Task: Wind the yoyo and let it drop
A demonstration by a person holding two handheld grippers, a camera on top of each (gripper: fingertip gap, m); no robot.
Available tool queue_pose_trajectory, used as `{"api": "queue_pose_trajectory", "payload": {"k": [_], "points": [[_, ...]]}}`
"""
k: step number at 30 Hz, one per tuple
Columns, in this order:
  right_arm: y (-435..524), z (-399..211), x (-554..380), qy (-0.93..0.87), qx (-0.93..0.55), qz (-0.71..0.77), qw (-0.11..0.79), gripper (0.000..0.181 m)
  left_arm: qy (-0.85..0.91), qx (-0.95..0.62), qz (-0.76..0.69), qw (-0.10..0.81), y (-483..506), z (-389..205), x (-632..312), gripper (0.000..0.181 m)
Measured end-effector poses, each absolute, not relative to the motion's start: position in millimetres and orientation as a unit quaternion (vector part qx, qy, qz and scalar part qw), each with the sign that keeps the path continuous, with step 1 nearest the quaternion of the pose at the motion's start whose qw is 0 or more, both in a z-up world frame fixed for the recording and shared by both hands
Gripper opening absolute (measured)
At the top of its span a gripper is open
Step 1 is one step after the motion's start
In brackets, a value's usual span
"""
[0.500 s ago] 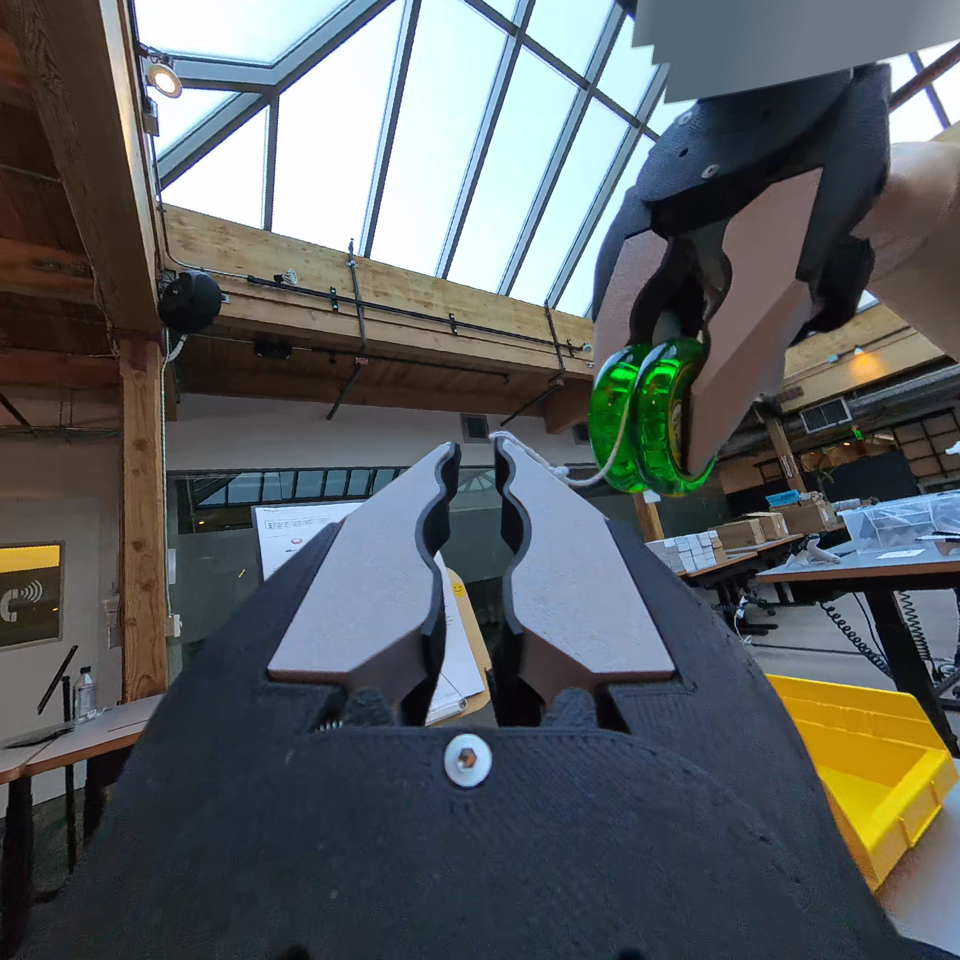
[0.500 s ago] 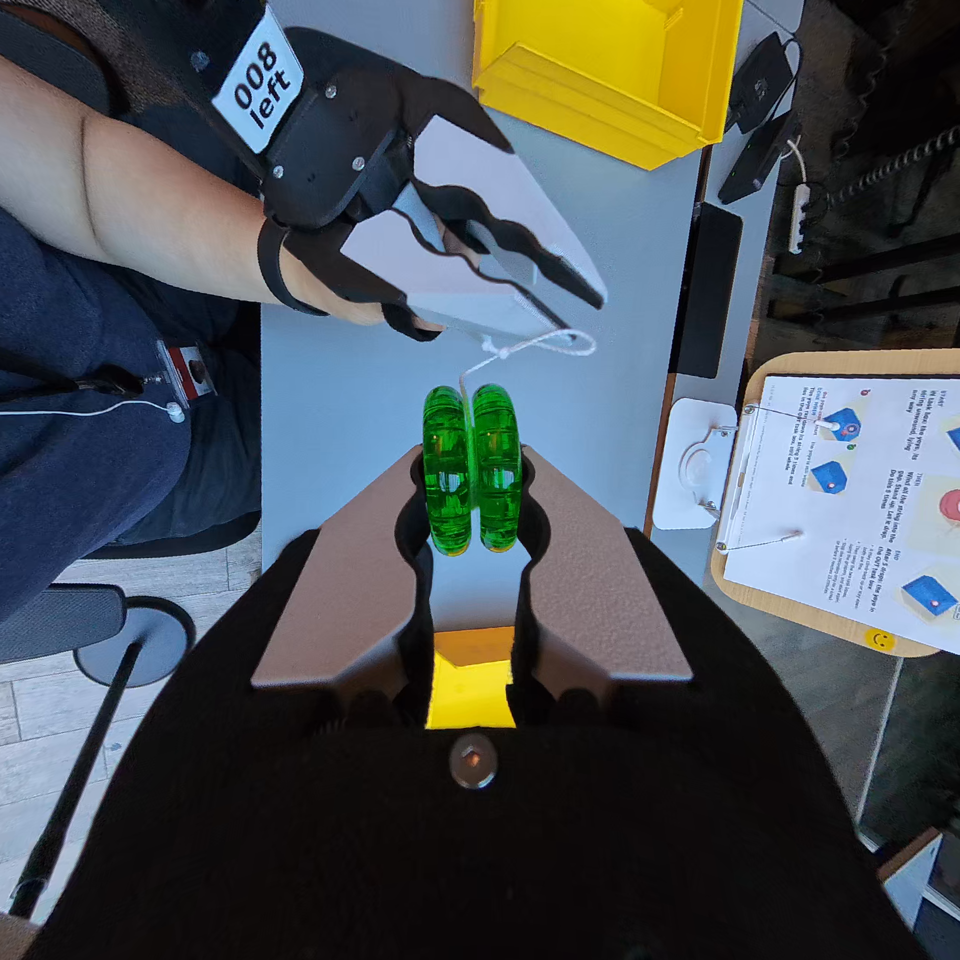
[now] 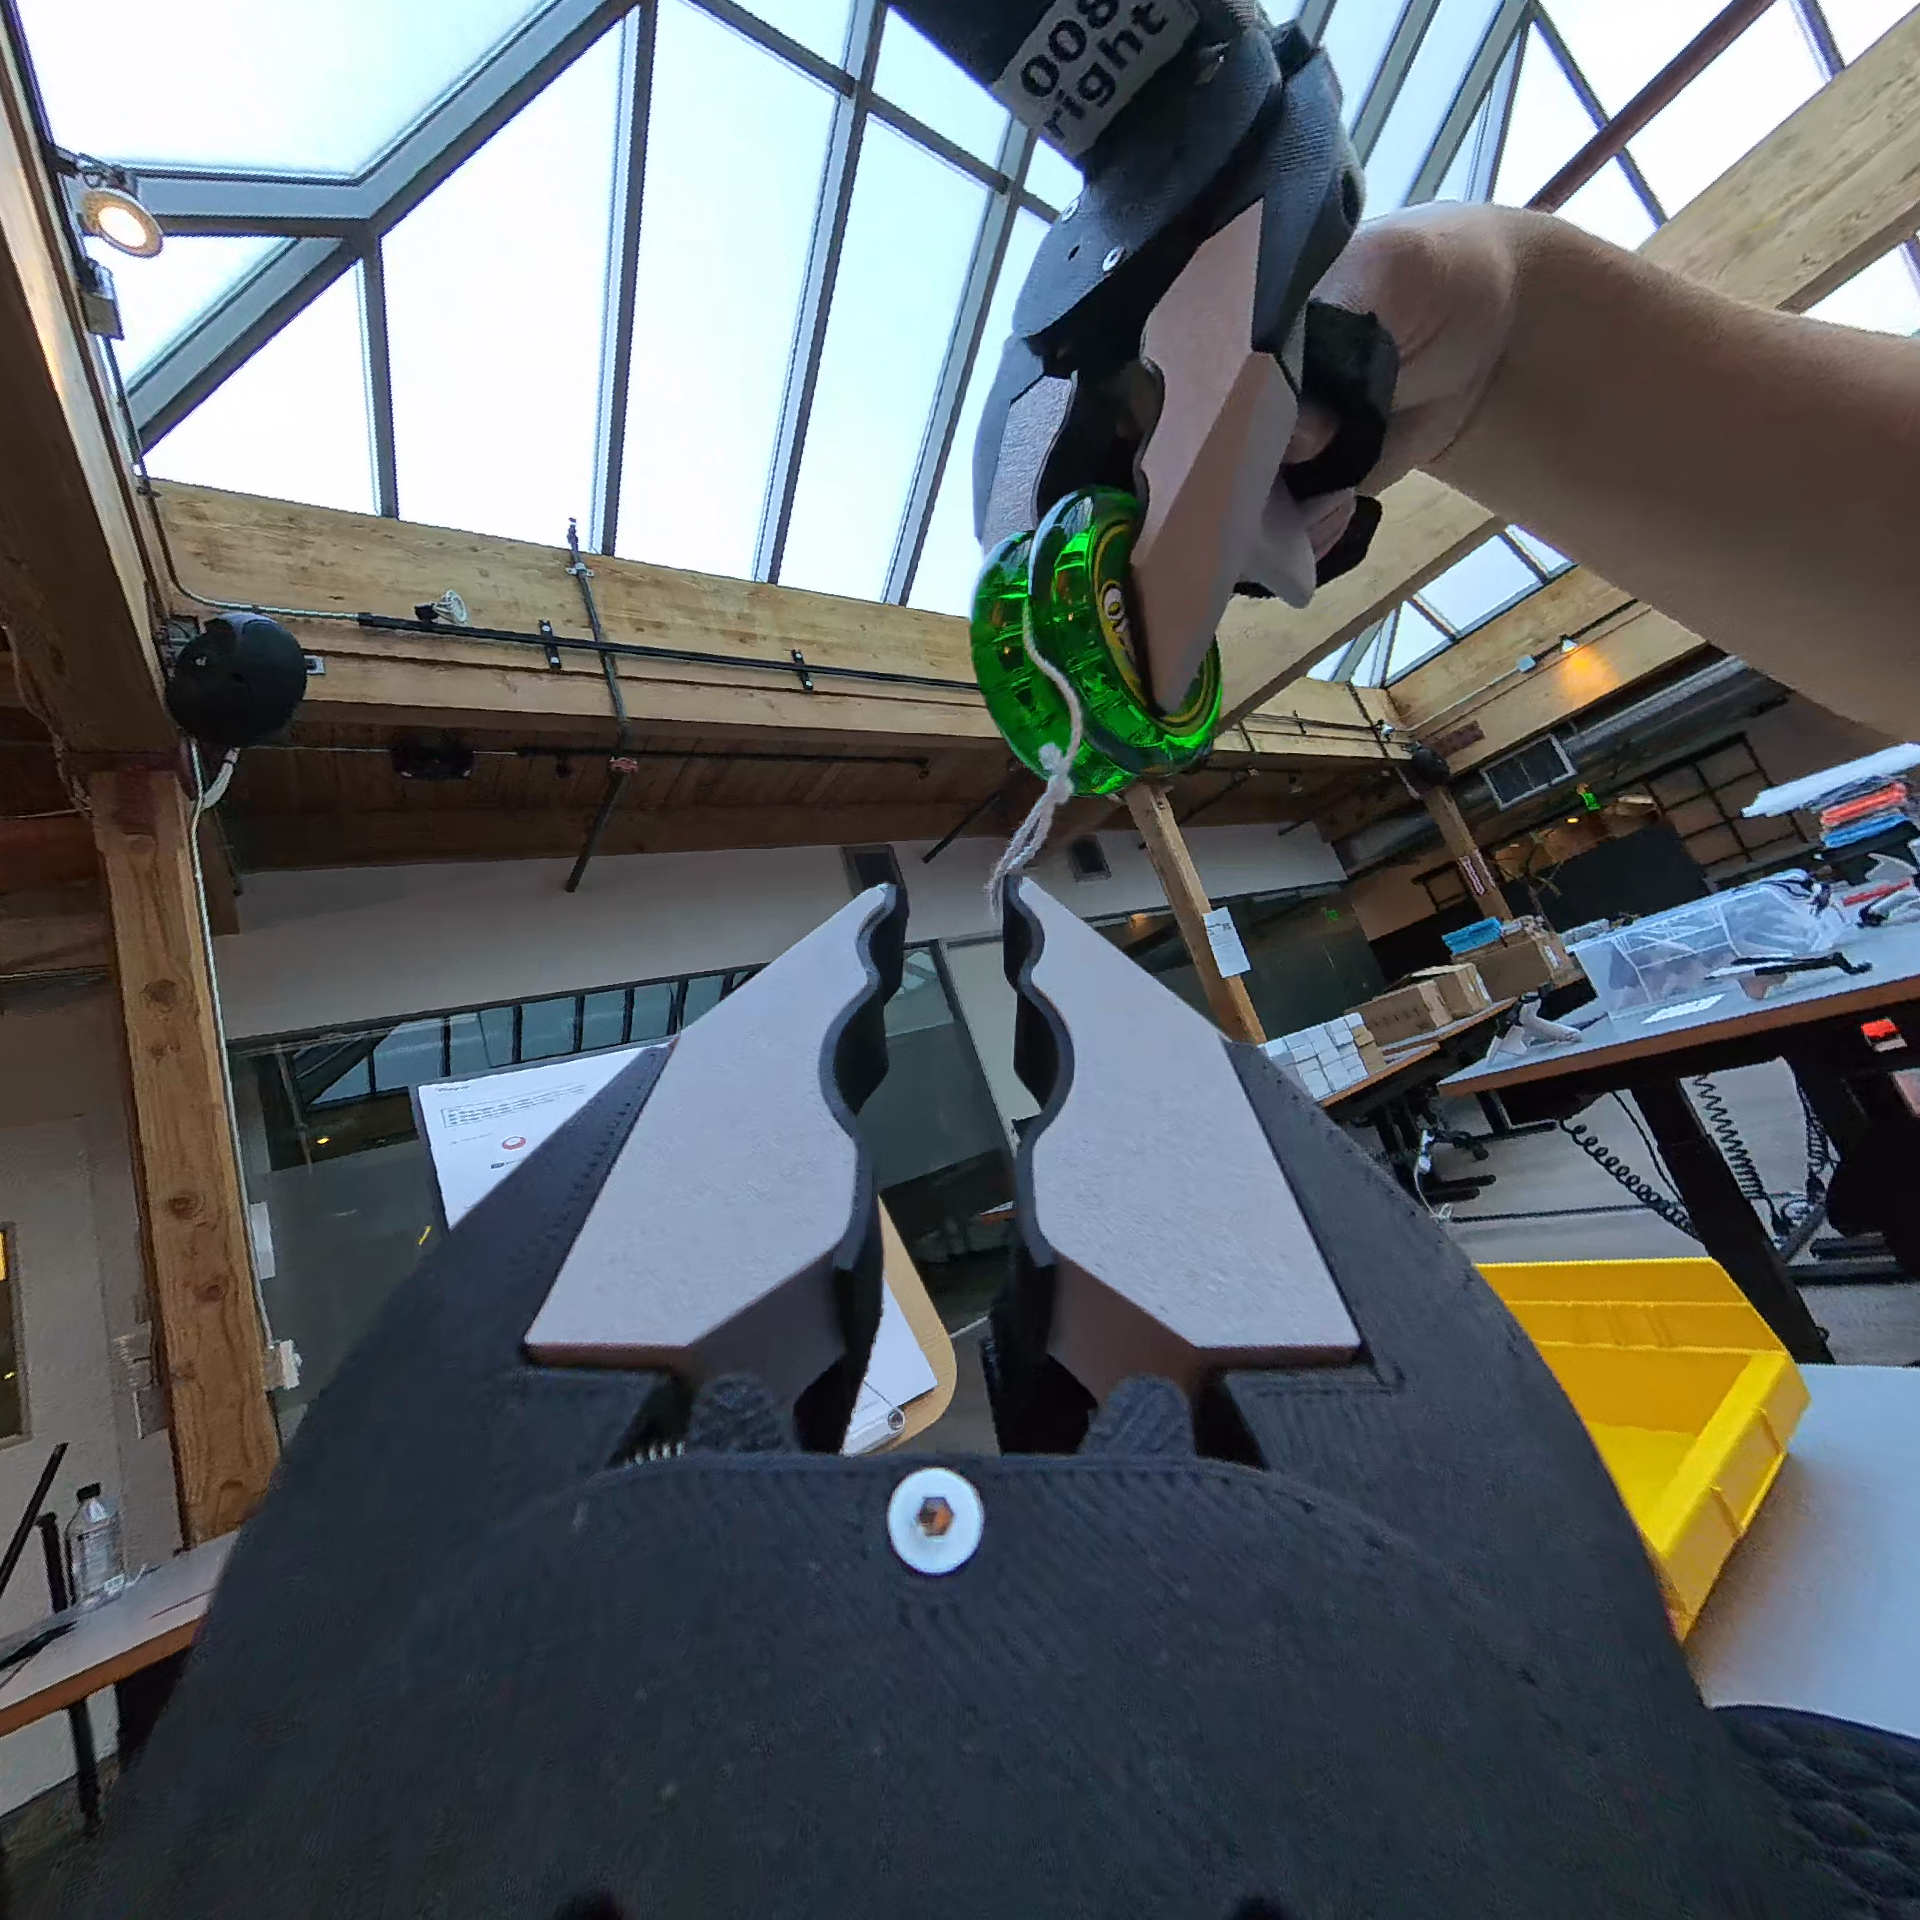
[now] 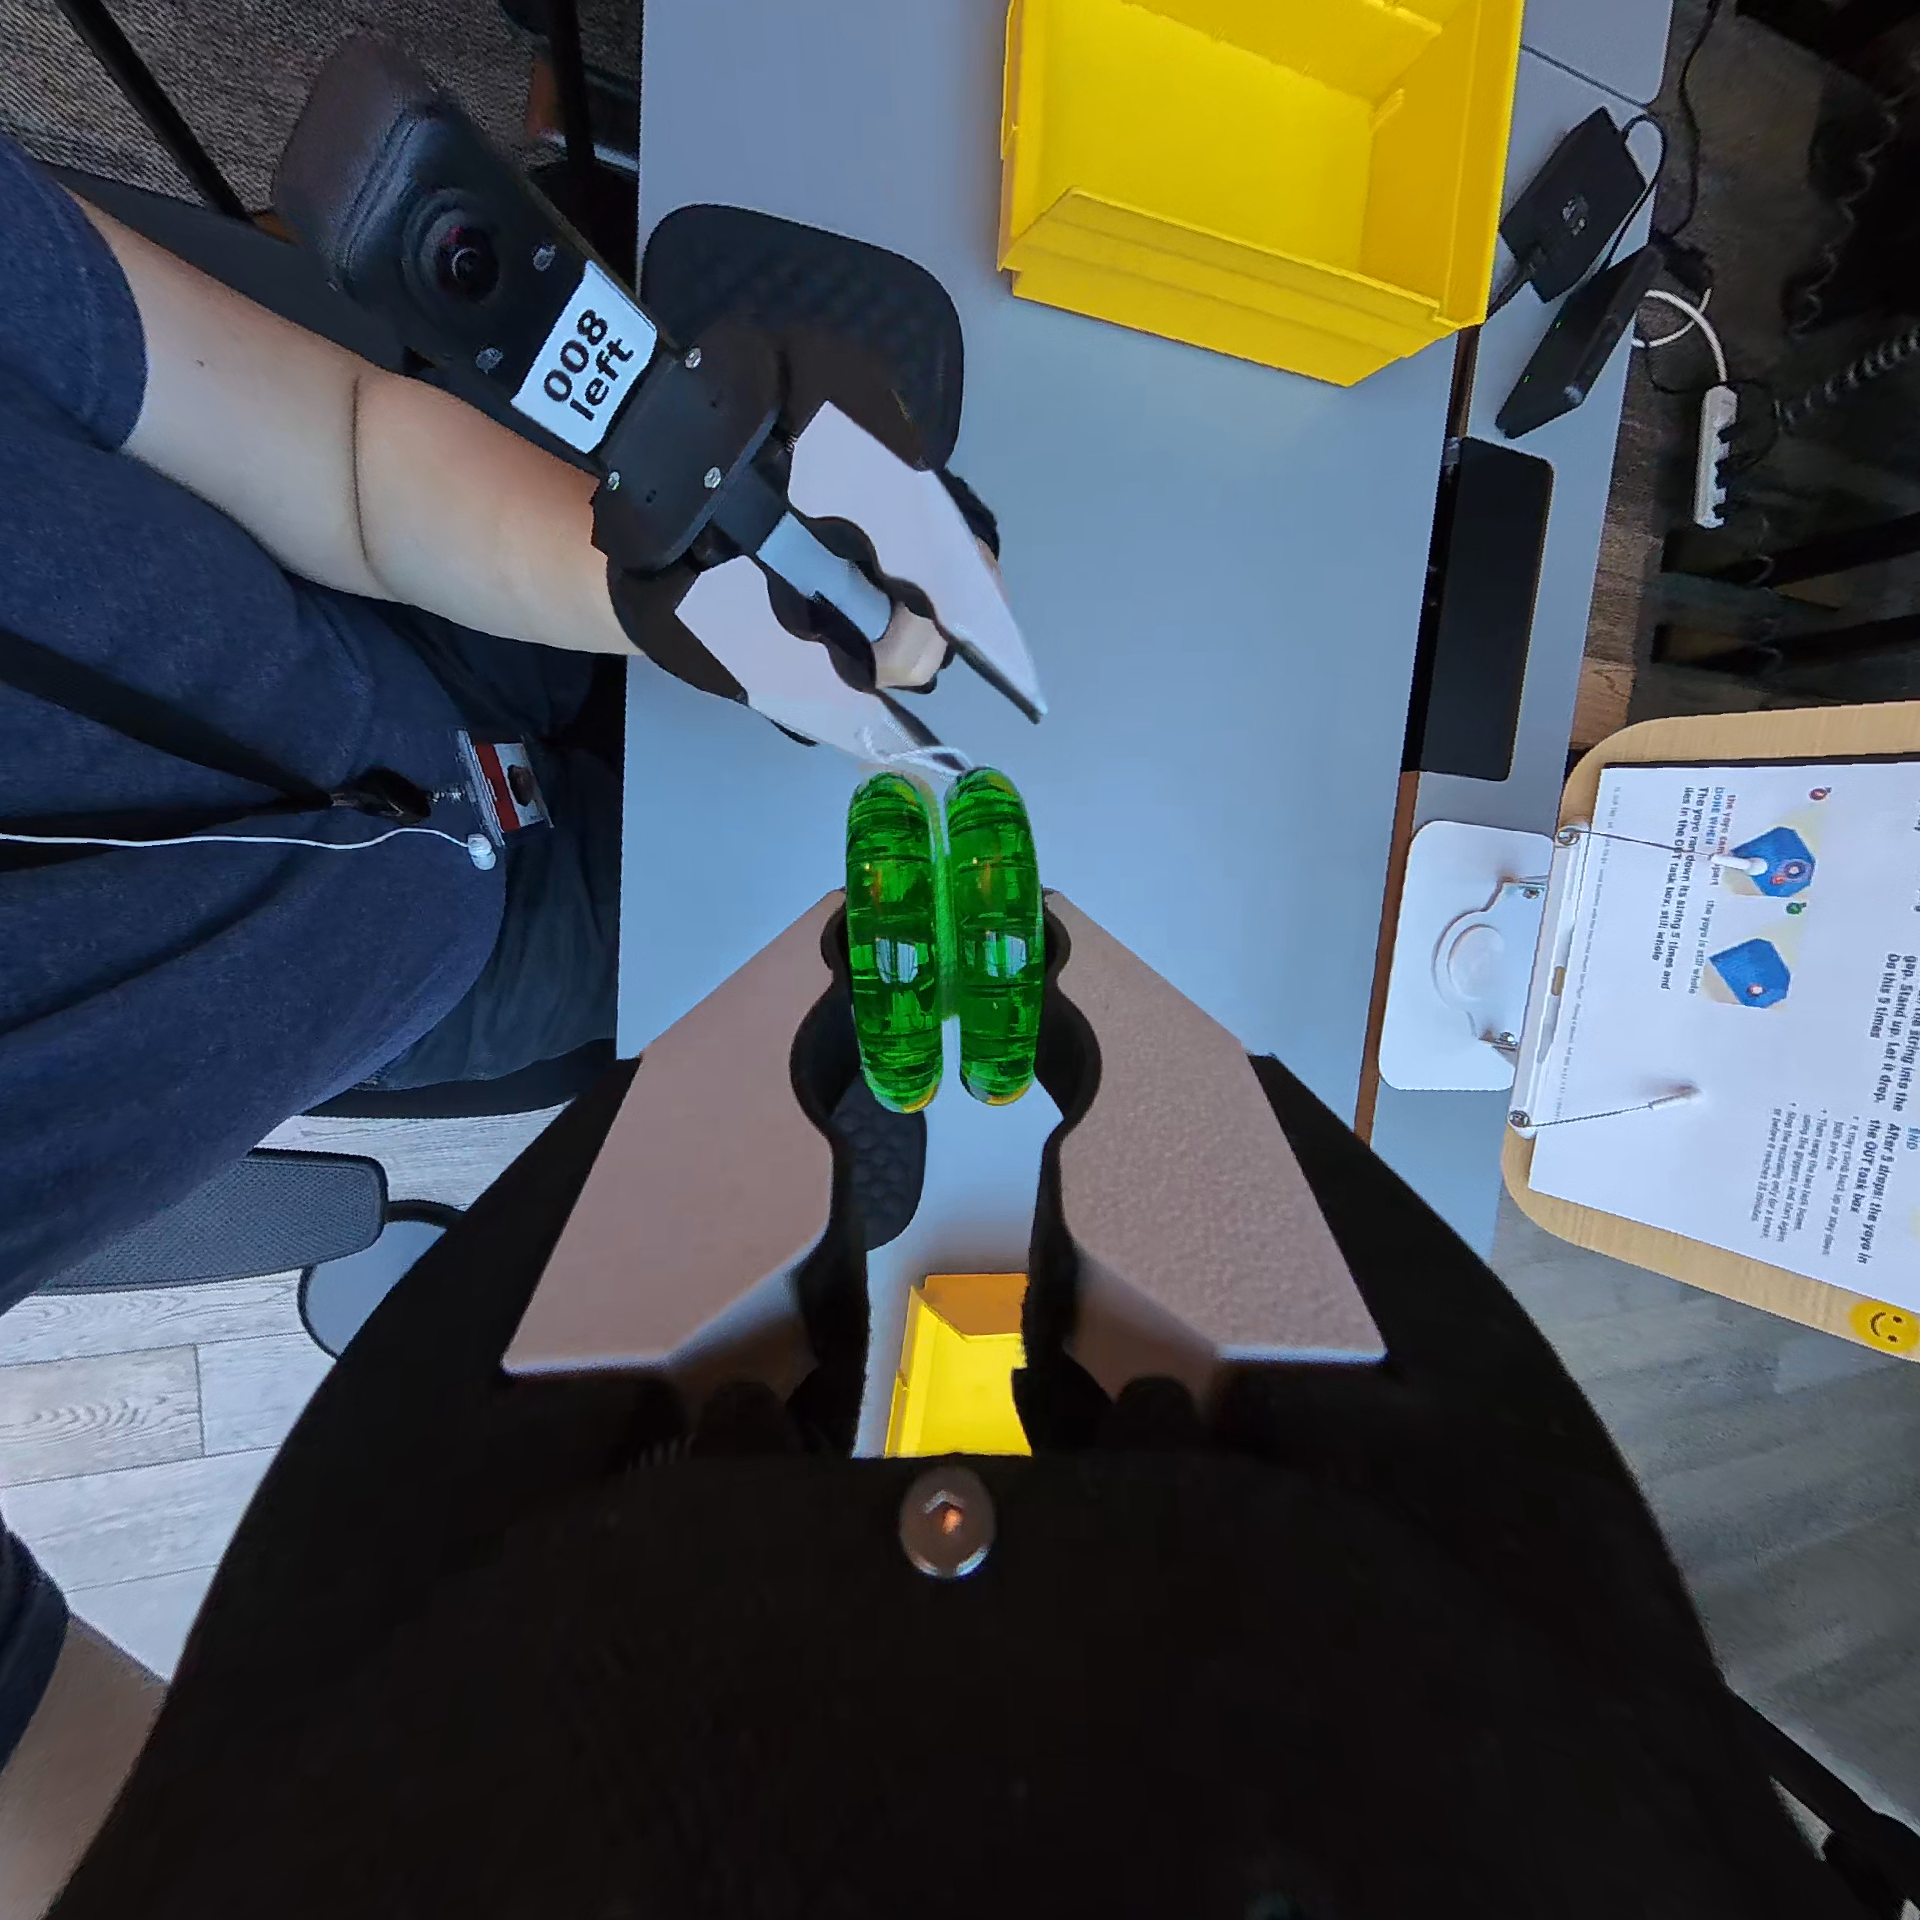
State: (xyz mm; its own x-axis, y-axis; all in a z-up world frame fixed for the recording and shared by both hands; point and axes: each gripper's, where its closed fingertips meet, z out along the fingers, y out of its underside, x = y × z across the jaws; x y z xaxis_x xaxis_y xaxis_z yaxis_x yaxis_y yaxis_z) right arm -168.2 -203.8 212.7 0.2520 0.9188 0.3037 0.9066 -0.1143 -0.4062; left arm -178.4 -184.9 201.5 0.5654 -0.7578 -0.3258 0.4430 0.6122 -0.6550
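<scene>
Yoyo point(image 4: 943, 935), translucent green, sits clamped on its two flat faces between the fingers of the right claw point(image 4: 943, 914), held in the air above the grey worktop point(image 4: 1195, 623) with its string groove facing the camera. From the left wrist view the same yoyo point(image 3: 1091, 644) hangs high against the skylight, the right claw point(image 3: 1101, 623) gripping it from above.

White string point(image 3: 1039, 821) leaves the groove, knotted just below the rim, and runs down to the tip of the left claw point(image 3: 951, 904). That claw's fingers stand with a narrow gap between them; whether they pinch the string I cannot tell. Seen from the right wrist, the left claw point(image 4: 914, 717) sits just beyond the yoyo, tips almost touching its rim.

Farther out: yellow bin point(image 4: 1247, 187) at the worktop's far end, clipboard point(image 4: 1766, 1039) with printed sheet off to the right.
</scene>
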Motion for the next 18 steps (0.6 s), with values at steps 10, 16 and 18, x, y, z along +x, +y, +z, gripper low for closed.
{"api": "queue_pose_trajectory", "payload": {"k": [10, 16, 18], "points": [[-198, 206, -157, -0.594, -0.765, 0.013, 0.248, 0.028, 0.307, -0.238, -0.337, 0.858, -196, 201, -184, 0.000], [-200, 180, -150, -0.582, -0.777, 0.042, 0.236, 0.028, 0.327, -0.291, -0.319, 0.841, -185, 187, -181, 0.000], [-204, 159, -154, -0.575, -0.779, 0.076, 0.238, 0.028, 0.379, -0.316, -0.295, 0.818, -186, 166, -173, 0.000]]}}
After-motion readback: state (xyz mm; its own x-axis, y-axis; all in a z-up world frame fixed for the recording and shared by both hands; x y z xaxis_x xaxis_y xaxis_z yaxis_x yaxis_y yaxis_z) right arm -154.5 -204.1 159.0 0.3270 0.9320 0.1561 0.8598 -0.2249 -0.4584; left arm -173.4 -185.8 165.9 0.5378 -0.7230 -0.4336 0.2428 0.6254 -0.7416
